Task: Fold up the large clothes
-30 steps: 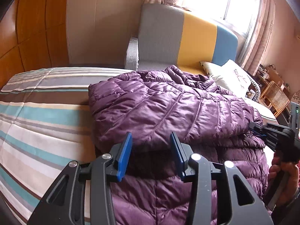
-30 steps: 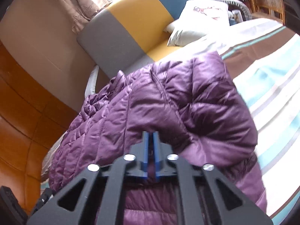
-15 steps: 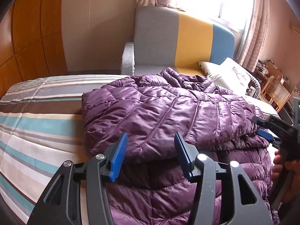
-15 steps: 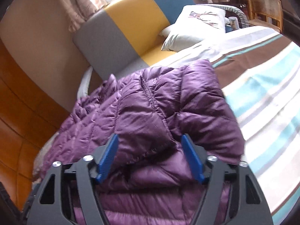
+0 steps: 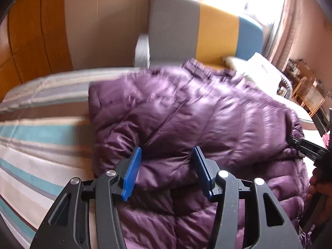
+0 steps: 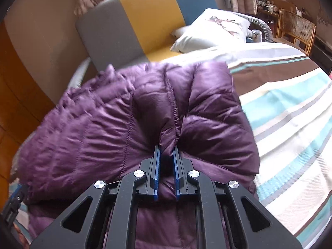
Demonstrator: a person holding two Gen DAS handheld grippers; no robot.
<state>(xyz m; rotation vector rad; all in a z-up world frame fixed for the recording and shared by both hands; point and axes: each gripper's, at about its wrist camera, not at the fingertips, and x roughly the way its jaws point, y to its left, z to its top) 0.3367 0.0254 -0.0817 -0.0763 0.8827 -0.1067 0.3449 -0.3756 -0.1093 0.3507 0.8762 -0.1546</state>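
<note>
Right wrist view: a purple puffer jacket (image 6: 128,128) lies doubled over on a bed (image 6: 290,112) with a striped cover, its upper layer folded back on the lower. The right gripper (image 6: 166,155) is clenched on a pinch of the folded edge beside the zipper seam, the blue pads nearly together with padding bunched between them. From the left wrist view, the left gripper (image 5: 167,161) is released, its jaws spread wide on either side of the same folded edge at the jacket's (image 5: 186,120) other end, touching or just above the fabric; the picture is too blurred to tell which. The right gripper (image 5: 305,145) shows at that frame's far right edge, biting into the jacket. A sofa (image 6: 149,16) in grey, yellow and blue stands behind the bed (image 5: 41,134), with a white pillow (image 6: 213,29) near it. The fold appears partway done. The next move likely calls for the left gripper to grip its end before both carry the layer over.
</note>
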